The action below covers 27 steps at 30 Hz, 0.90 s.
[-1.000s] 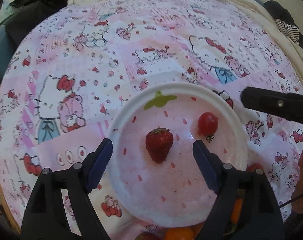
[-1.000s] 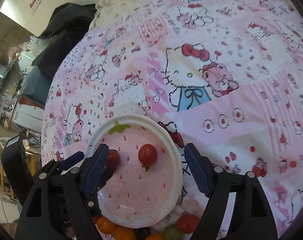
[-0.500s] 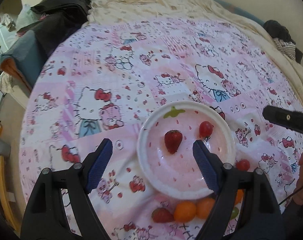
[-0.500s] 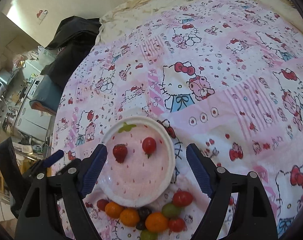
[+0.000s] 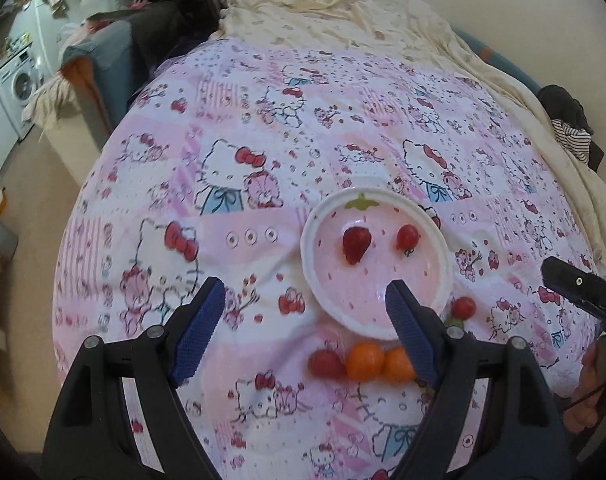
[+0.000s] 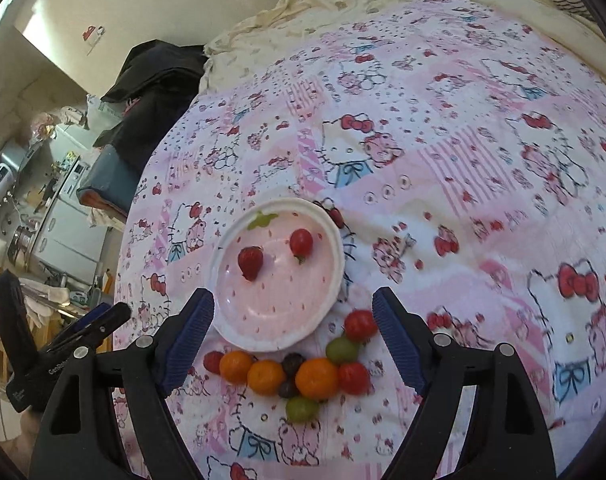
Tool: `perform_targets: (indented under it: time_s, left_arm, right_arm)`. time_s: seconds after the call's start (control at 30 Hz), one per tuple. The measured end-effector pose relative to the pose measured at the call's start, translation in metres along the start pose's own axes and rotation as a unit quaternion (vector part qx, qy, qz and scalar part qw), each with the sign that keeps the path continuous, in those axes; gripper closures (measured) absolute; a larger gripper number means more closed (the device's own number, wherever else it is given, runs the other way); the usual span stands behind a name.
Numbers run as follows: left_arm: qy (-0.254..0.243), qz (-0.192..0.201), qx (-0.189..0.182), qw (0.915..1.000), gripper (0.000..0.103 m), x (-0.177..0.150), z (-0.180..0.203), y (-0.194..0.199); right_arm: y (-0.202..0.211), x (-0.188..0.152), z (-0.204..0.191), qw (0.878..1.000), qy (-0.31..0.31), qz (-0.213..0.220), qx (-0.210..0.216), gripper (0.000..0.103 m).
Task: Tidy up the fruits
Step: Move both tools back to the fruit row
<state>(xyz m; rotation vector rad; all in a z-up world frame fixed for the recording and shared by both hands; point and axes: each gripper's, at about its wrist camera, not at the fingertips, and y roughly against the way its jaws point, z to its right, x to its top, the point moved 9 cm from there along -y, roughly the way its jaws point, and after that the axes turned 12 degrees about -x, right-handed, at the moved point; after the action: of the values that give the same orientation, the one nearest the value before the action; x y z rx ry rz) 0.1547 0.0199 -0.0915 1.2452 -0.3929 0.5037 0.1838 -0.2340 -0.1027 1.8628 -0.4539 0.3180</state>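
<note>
Both the left gripper (image 5: 303,324) and right gripper (image 6: 293,338) hang wide open and empty above the bed, while a strawberry (image 6: 250,262) and cherry tomato (image 6: 301,242) sit on the plate (image 6: 335,240); the loose fruits (image 6: 317,378) below could roll on the soft quilt (image 6: 443,168) if nudged.

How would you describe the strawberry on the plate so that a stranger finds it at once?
Find the white-rimmed pink plate on the cartoon-cat bedsheet. Two red fruits lie in it, apart. The strawberry is the pointed, seeded one on the left in both views; its neighbour, the cherry tomato, is round and smooth.
</note>
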Motion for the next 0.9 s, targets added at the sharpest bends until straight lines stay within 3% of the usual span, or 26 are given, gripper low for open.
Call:
perform_targets:
  time_s: [0.17, 0.43, 0.7, 0.77, 0.83, 0.9]
  left_arm:
    - [-0.004, 0.022, 0.024, 0.9995, 0.023, -0.011, -0.002, 0.015]
    - [-0.004, 0.018, 0.015, 0.9997, 0.023, -0.021, -0.007, 0.004]
    - [0.045, -0.067, -0.002, 0.9967, 0.024, -0.052, -0.023, -0.039]
    - [0.057, -0.093, -0.010, 0.9940, 0.030, -0.063, -0.022, -0.053]
    - [0.079, -0.117, -0.019, 0.9899, 0.045, -0.073, -0.022, -0.066]
    - [0.109, -0.136, -0.029, 0.9843, 0.052, -0.081, -0.024, -0.077]
  right_arm:
    - [0.011, -0.011, 0.017, 0.999, -0.025, 0.017, -0.023, 0.019]
    - [0.003, -0.032, 0.035, 0.998, -0.038, -0.003, -0.052, 0.019]
    - [-0.009, -0.031, 0.039, 0.997, -0.053, -0.017, -0.055, 0.019]
    - [-0.013, -0.031, 0.038, 0.997, -0.051, -0.021, -0.057, 0.019]
    - [-0.016, -0.032, 0.037, 0.997, -0.049, -0.027, -0.055, 0.019]
    - [-0.019, -0.033, 0.035, 0.997, -0.049, -0.033, -0.052, 0.019]
